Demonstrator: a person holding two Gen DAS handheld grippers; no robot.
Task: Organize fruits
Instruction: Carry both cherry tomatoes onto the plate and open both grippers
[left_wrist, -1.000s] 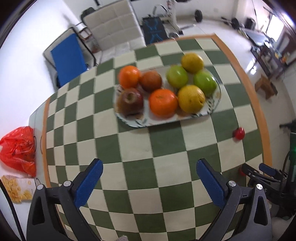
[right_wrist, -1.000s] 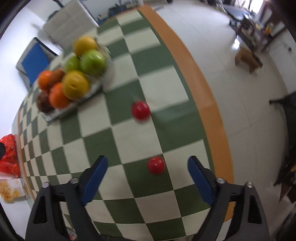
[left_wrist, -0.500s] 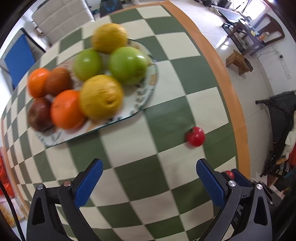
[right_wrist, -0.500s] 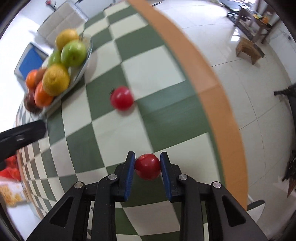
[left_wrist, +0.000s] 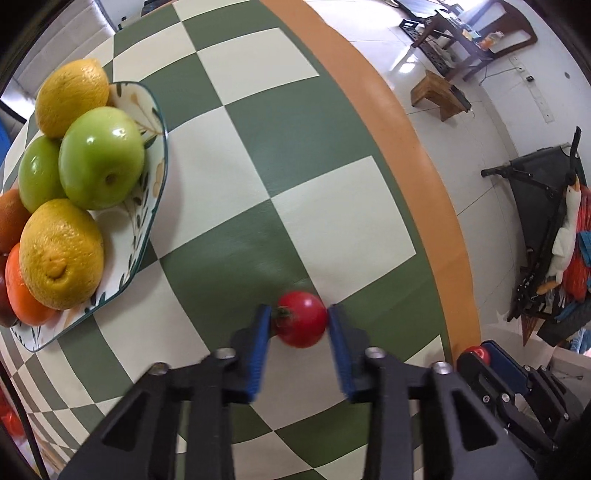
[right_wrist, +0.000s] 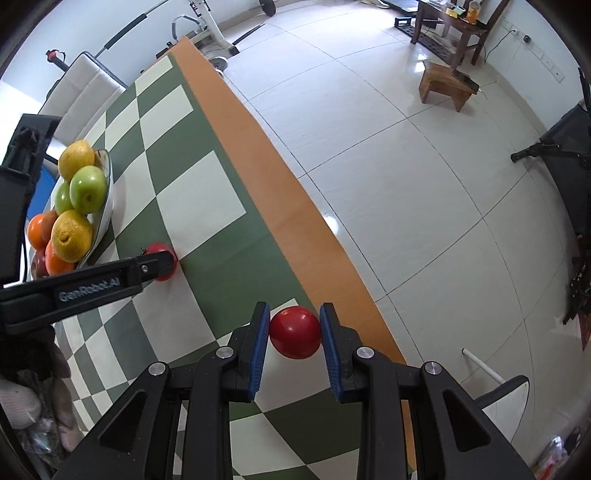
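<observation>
With each hand-held gripper pinching a tomato, left (left_wrist: 301, 324) and right (right_wrist: 294, 331), I should lift gently toward the plate (left_wrist: 146, 206).

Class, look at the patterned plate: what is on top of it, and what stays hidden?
The plate holds two lemons, two green apples and oranges. At its far end, darker fruit are cut off by the frame. The fruit cover most of the plate's surface.

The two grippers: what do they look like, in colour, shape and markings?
The left gripper and the right gripper look alike: black angular frames with triangular cut-outs and silver screws. Their fingers carry ribbed blue pads. In the right wrist view, the left one's side bears white "GenRobot.AI" lettering.
</observation>
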